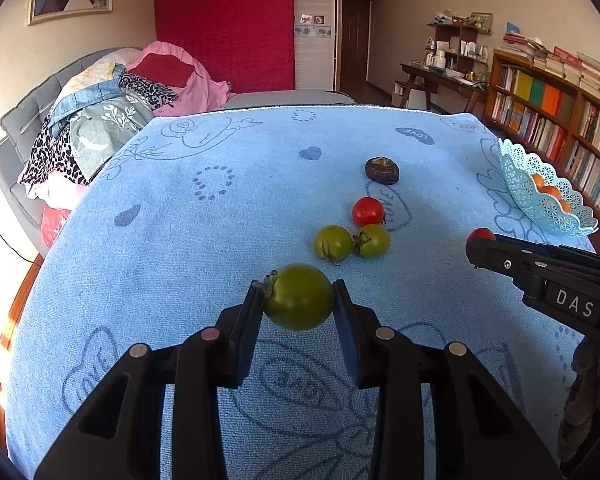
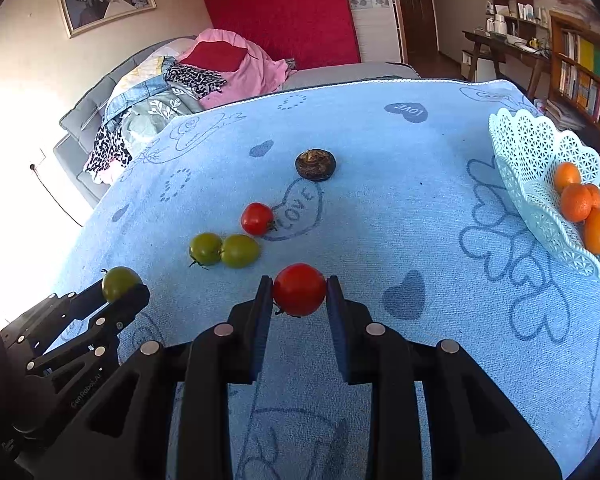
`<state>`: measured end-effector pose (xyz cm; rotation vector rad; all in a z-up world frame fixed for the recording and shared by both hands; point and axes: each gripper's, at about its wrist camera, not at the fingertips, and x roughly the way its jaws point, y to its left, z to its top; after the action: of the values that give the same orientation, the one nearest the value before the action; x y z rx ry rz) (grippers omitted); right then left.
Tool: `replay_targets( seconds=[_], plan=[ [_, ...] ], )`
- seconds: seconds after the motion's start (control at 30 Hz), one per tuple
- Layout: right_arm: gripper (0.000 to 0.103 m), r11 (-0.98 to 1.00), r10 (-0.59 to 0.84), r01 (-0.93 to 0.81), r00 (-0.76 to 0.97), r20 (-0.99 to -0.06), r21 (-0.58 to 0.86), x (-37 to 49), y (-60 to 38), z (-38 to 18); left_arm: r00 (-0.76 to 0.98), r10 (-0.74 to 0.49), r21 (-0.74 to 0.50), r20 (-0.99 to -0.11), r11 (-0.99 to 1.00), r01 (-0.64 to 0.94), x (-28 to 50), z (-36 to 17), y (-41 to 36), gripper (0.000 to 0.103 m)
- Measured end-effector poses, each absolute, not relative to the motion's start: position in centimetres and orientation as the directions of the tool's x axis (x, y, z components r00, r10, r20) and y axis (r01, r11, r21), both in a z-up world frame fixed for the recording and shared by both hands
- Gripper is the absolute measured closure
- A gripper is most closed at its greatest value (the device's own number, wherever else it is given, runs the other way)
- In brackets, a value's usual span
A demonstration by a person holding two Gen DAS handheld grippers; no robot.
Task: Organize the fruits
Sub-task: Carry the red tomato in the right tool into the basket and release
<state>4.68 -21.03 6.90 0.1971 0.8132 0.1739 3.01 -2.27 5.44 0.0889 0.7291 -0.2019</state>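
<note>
Both hands loaded: left gripper (image 1: 298,296) pinches a green tomato (image 1: 299,297), right gripper (image 2: 299,290) clamps a red tomato (image 2: 299,289), probably bound for the basket (image 2: 520,168).

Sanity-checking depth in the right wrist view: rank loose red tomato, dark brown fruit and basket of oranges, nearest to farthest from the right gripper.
From the right gripper, shut on a red tomato:
1. Loose red tomato, just ahead, slightly left.
2. Dark brown fruit, farther ahead, near centre.
3. Basket of oranges, far right at the cloth's edge.

Bright daylight floods in from the left, blowing out that edge; both fisheye views stay sharp, corners vignetted.
</note>
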Motion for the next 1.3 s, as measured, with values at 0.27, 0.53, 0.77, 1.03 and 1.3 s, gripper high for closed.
replay_targets(
  seconds=[0.27,0.53,0.77,1.03,1.3],
  plan=[
    [0.075,0.963,0.223,-0.053,0.702,-0.676,0.263,3.6,-22.7,7.9,0.727,-0.169,0.007,-0.666,0.972,0.233,2.7,6.3,-3.3,0.067],
    [0.075,0.959,0.21,-0.025,0.731,-0.649,0.282,2.4,-24.7,8.8,0.735,-0.18,0.018,-0.654,0.967,0.254,2.2,7.2,-4.6,0.067],
    [0.075,0.958,0.176,0.012,0.764,-0.621,0.286,1.3,-26.7,10.0,0.737,-0.203,0.008,-0.645,0.962,0.272,2.0,8.0,-5.4,0.067],
    [0.075,0.953,0.132,0.065,0.792,-0.596,0.297,0.5,-29.5,10.8,0.736,-0.219,0.002,-0.641,0.958,0.287,1.9,8.8,-6.2,0.067],
    [0.075,0.941,0.059,0.149,0.811,-0.581,0.303,-0.4,-33.2,11.0,0.736,-0.23,0.015,-0.636,0.951,0.31,1.6,9.2,-7.7,0.067]
  ],
)
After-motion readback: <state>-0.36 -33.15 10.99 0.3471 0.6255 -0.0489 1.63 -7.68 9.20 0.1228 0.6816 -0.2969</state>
